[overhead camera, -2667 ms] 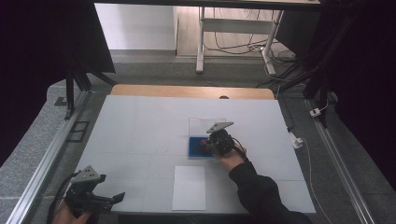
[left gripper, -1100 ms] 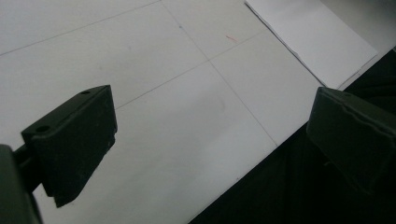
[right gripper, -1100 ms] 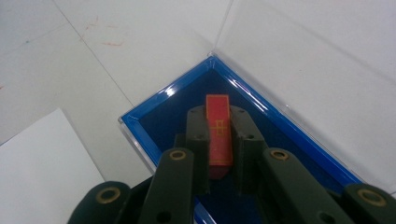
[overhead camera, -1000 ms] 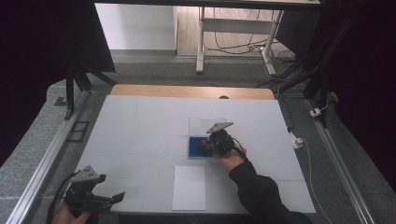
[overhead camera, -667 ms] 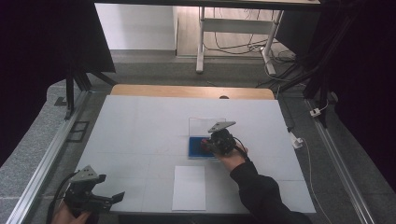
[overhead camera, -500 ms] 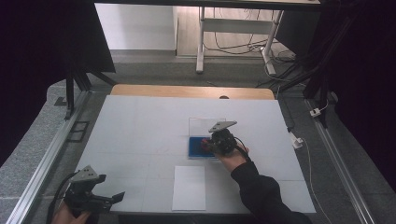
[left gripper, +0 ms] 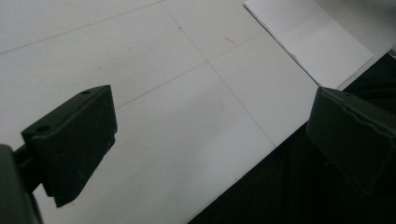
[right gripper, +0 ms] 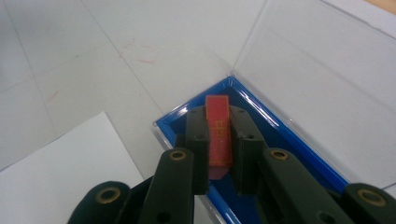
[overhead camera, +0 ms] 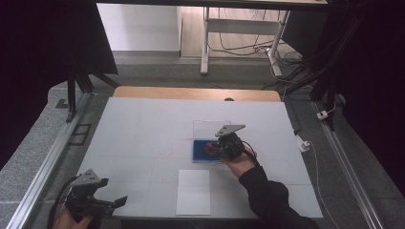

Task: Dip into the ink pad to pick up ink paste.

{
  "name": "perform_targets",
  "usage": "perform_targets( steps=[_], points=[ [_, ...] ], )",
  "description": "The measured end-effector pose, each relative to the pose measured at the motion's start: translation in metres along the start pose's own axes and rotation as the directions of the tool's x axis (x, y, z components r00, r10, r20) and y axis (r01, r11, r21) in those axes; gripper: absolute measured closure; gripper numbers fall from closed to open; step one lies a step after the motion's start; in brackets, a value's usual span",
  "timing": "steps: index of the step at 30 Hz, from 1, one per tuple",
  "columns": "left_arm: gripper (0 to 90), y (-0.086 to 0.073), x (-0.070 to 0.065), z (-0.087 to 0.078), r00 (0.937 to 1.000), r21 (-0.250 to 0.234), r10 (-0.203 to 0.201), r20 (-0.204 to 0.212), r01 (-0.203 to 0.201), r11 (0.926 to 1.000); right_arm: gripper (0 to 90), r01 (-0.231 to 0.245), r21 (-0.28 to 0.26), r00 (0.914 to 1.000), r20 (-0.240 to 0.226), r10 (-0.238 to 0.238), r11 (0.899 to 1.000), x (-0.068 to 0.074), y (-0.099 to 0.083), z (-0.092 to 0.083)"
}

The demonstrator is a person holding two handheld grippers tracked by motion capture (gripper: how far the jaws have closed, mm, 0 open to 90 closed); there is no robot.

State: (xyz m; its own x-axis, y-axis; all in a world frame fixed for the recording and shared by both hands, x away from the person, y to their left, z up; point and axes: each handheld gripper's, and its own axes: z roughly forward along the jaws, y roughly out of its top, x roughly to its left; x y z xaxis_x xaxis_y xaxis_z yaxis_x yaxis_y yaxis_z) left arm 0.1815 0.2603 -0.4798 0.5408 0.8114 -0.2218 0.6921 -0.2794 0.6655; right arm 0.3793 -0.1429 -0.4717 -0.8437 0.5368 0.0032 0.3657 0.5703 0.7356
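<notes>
A flat red card (right gripper: 218, 140) with thin yellow lines stands on edge between the jaws of my right gripper (right gripper: 218, 114), which is shut on it just above a blue case (right gripper: 285, 140). The case's clear lid (right gripper: 327, 70) lies open behind it. In the high view the right gripper (overhead camera: 213, 149) hovers over the blue case (overhead camera: 200, 151) near the table's middle, with a bit of the red card (overhead camera: 208, 148) showing at its tip. My left gripper (overhead camera: 111, 205) rests at the front left corner, jaws wide apart and empty; in the left gripper view (left gripper: 215, 135) there is bare table between them.
A white sheet of paper (overhead camera: 193, 191) lies on the white table (overhead camera: 143, 133) in front of the case, also seen as paper (right gripper: 51, 177) and paper (left gripper: 308, 37) in the gripper views. A wooden strip (overhead camera: 191, 93) runs along the far edge. The table's front edge (left gripper: 261, 158) crosses the left gripper view.
My right gripper has edged slightly to the right over the blue case, still holding the red card. The left gripper has stayed put.
</notes>
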Motion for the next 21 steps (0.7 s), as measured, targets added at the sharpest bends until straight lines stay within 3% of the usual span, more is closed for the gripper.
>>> perform_targets(
  steps=[21],
  points=[
    [2.4, 0.0, 0.0, 0.0, 1.0, -0.002, -0.003, 0.0, 0.003, 1.0, 80.0, 0.011, -0.035, 0.9983, -0.056, -0.013, 0.999, 0.014, -0.001, -0.022]
  ],
)
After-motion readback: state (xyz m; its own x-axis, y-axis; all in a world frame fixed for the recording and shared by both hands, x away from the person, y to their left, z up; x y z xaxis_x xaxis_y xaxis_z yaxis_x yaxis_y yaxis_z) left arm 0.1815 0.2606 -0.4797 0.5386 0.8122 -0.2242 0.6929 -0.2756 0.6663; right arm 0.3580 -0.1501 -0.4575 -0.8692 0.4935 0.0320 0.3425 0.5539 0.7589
